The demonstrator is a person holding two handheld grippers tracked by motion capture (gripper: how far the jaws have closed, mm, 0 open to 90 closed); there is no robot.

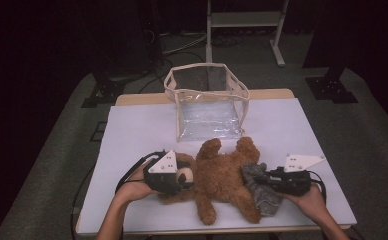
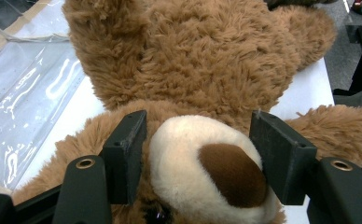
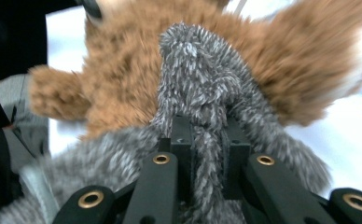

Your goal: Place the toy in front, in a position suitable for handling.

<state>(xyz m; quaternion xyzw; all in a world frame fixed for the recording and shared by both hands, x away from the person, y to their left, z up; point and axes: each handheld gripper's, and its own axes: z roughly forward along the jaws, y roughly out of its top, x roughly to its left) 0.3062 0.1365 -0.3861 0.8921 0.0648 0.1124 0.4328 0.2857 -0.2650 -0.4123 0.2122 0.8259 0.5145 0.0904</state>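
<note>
The teddy bear [image 1: 222, 177] lies on the table [image 1: 307, 130], its length running left-right, head leftward. The left tool [image 2: 198, 163] clamps its muzzle; the right tool [image 3: 207, 154] pinches grey knitted cloth [image 1: 259, 187] at its legs.

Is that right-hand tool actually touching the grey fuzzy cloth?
Touching: in the right gripper view, the right gripper has its jaws pinched shut on a fold of the grey cloth.

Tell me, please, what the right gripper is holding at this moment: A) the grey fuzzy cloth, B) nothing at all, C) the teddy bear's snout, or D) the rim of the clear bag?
A: in the right gripper view, the right gripper has its jaws clamped on a fold of the grey fuzzy cloth lying against the teddy bear.
</note>
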